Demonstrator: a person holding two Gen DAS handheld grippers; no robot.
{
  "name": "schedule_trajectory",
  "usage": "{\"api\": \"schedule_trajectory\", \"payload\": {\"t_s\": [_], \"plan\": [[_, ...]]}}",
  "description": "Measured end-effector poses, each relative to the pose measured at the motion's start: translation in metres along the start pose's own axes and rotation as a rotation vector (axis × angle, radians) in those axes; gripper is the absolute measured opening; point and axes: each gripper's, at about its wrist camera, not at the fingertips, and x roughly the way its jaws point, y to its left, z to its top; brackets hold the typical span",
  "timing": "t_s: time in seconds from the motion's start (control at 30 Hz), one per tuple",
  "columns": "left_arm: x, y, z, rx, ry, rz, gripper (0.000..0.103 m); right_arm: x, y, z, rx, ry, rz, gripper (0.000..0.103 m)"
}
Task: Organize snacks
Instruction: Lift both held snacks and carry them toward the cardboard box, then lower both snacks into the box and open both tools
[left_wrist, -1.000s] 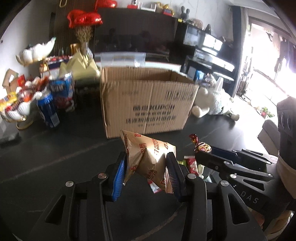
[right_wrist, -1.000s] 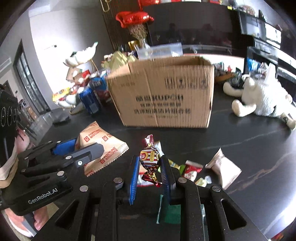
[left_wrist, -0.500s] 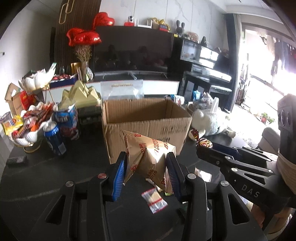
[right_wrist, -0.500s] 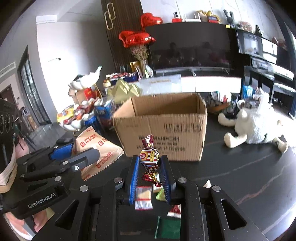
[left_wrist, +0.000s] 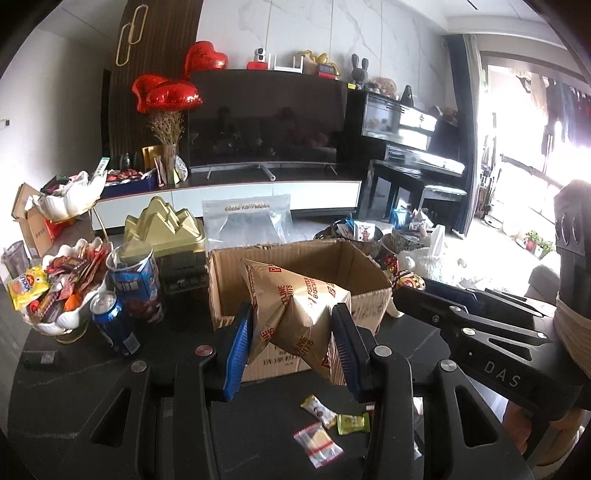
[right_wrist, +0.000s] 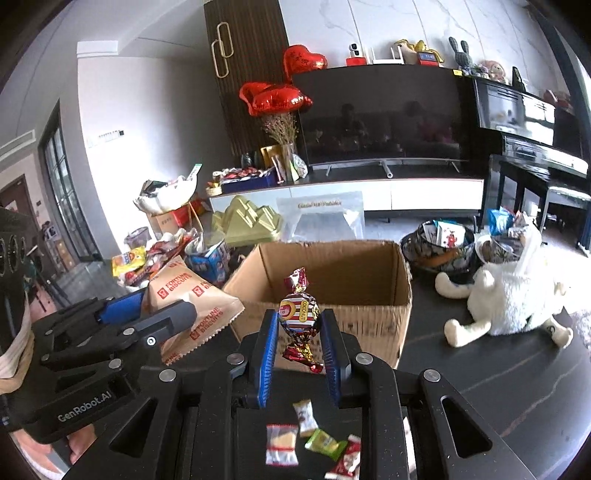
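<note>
Both hand-held grippers have risen since a second ago, so the open brown cardboard box (left_wrist: 295, 269) now shows its hollow inside instead of only its printed front.

At lower centre of the left view, the left hand-held gripper (left_wrist: 293, 347) pinches a tan crinkled biscuit packet with red lettering (left_wrist: 291, 306), its long axis tilted toward the upper left. At lower centre of the right view, the right hand-held gripper (right_wrist: 300, 341) is pressed together on an upright, red-striped foil-wrapped candy (right_wrist: 299, 317).

The box lies straight ahead of both, just beyond the held snacks, about equally near each. Small wrapped sweets (right_wrist: 317, 439) remain on the dark counter (right_wrist: 498, 373) beneath.
</note>
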Motion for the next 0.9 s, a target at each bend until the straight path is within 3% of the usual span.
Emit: {"api": "schedule_trajectory", "payload": {"t_s": [0.43, 0.73, 0.83, 0.9], "plan": [[0.047, 0.012, 0.037, 0.020, 0.022, 0.037, 0.043, 0.042, -0.017, 0.036, -0.008, 0.029, -0.007, 0.025], [0.092, 0.018, 0.044, 0.006, 0.073, 0.035, 0.044, 0.078, -0.027, 0.043, -0.009, 0.063, -0.018, 0.025], [0.107, 0.022, 0.047, 0.002, 0.086, 0.058, 0.053, 0.090, -0.034, 0.046, 0.007, 0.072, -0.025, 0.026], [0.113, 0.025, 0.047, -0.003, 0.087, 0.100, 0.066, 0.097, -0.040, 0.046, 0.021, 0.072, -0.061, 0.036]]}}
